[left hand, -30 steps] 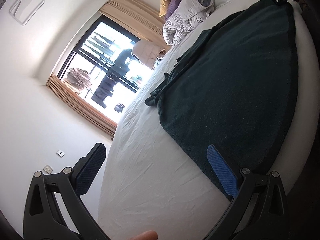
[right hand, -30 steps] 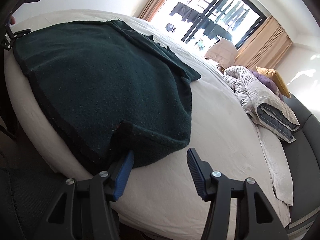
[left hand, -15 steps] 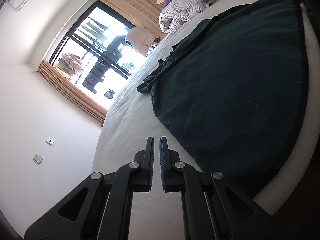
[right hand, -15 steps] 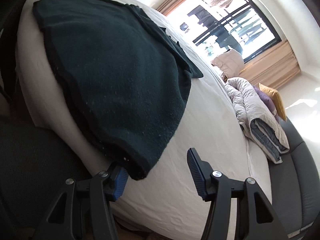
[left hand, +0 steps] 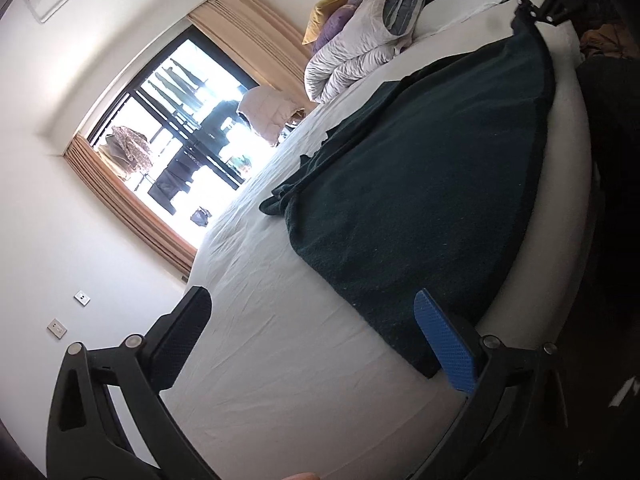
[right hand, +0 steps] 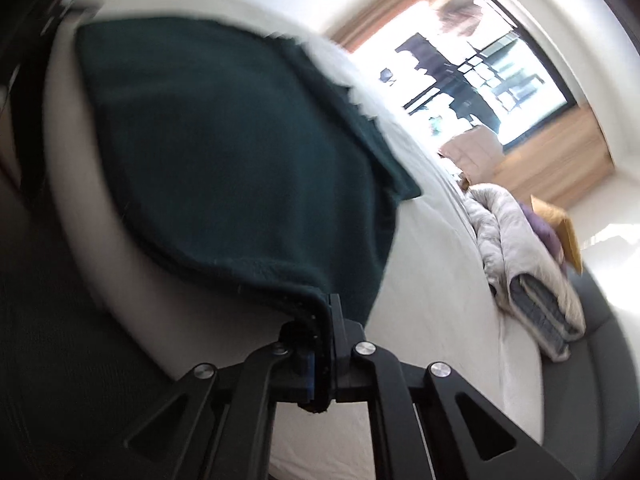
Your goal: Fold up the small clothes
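Garment (right hand: 224, 168) corner pinched by right hand-held gripper (right hand: 320, 320); left hand-held gripper (left hand: 312, 340) opening over bare sheet (left hand: 280, 360).

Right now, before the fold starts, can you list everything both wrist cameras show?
dark green fleece garment: one, spread flat near the bed's edge, one corner pinched.
white bed sheet: one, covering the mattress.
pale quilted duvet, folded: one, at the far end of the bed.
yellow cushion: one, behind the duvet.
purple cushion: one, beside the yellow one.
beige curtains: either side of the window.
black-framed window: one, laundry hanging outside.
white wall sockets: two, low on the wall.
left hand-held gripper: jaws opening, nothing between them.
right hand-held gripper: shut on the garment's corner.
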`<state>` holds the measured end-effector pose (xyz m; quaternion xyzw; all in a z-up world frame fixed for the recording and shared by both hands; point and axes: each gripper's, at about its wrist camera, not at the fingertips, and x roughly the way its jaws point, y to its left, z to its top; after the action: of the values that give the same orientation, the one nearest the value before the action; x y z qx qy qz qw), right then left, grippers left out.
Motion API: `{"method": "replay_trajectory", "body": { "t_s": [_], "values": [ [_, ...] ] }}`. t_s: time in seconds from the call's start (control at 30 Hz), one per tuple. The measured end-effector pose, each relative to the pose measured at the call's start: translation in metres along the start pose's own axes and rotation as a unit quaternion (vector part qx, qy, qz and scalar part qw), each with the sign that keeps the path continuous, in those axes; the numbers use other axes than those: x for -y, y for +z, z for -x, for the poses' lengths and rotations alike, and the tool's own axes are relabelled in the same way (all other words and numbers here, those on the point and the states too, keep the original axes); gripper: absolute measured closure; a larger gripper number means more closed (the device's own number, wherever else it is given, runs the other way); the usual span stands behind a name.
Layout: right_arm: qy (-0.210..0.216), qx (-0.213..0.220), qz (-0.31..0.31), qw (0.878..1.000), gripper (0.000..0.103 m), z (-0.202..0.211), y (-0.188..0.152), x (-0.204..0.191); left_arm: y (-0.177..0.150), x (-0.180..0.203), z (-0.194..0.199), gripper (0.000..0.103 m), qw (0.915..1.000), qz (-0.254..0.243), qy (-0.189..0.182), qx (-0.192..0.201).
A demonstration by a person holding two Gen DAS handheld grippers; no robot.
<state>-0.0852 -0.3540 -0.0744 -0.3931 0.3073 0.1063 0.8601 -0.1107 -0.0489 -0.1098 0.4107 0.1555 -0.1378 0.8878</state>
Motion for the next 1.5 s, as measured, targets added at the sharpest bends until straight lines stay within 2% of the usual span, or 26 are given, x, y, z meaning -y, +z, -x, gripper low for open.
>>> {"method": "replay_trajectory", "body": {
  "t_s": [0.3,0.53,0.67,0.8,0.87,0.97,1.1,1.13,1.17,1.27,1.33,1.4,1.47,1.5],
  "values": [
    [0.016,0.049,-0.145,0.988,0.099,0.020,0.040,0.061,-0.004,0.035,0.011,0.000,0.9978,-0.060,-0.004,0.027],
    [0.031,0.065,-0.205,0.976,0.099,0.028,0.059,0.082,-0.002,0.061,0.009,0.000,0.9930,-0.108,0.009,0.048],
    [0.033,0.069,-0.228,0.971,0.099,0.027,0.071,0.098,0.011,0.069,0.016,0.000,0.9910,-0.112,-0.005,0.073],
    [0.031,0.069,-0.229,0.970,0.099,0.024,0.080,0.101,0.026,0.075,0.038,0.000,0.9869,-0.108,-0.022,0.117],
    [0.035,0.073,-0.237,0.968,0.099,0.024,0.082,0.104,0.027,0.082,0.034,0.000,0.9867,-0.118,-0.028,0.108],
    [0.038,0.081,-0.249,0.964,0.099,0.028,0.083,0.108,0.019,0.096,0.009,0.000,0.9863,-0.154,-0.016,0.057],
    [0.043,0.091,-0.266,0.959,0.099,0.033,0.080,0.114,0.023,0.085,-0.003,0.002,0.9912,-0.124,-0.019,0.040],
    [0.044,0.092,-0.272,0.957,0.099,0.033,0.078,0.116,0.026,0.081,-0.007,0.014,0.9925,-0.115,-0.025,0.033],
    [0.045,0.093,-0.277,0.955,0.099,0.033,0.077,0.117,0.028,0.076,-0.012,0.035,0.9938,-0.104,-0.033,0.022],
    [0.047,0.093,-0.283,0.954,0.099,0.032,0.075,0.116,0.034,0.059,-0.030,0.064,0.9968,-0.067,-0.041,-0.016],
    [0.046,0.092,-0.280,0.955,0.099,0.032,0.074,0.116,0.036,0.047,-0.037,0.070,0.9975,-0.049,-0.043,-0.026],
    [0.047,0.091,-0.280,0.955,0.099,0.030,0.073,0.116,0.037,0.032,-0.042,0.072,0.9973,-0.015,-0.064,-0.035],
    [0.047,0.091,-0.284,0.953,0.099,0.028,0.073,0.116,0.039,0.014,-0.047,0.087,0.9953,0.026,-0.082,-0.044],
    [0.047,0.091,-0.286,0.953,0.099,0.027,0.072,0.116,0.041,0.002,-0.051,0.091,0.9926,0.057,-0.095,-0.049]
  ]
}}
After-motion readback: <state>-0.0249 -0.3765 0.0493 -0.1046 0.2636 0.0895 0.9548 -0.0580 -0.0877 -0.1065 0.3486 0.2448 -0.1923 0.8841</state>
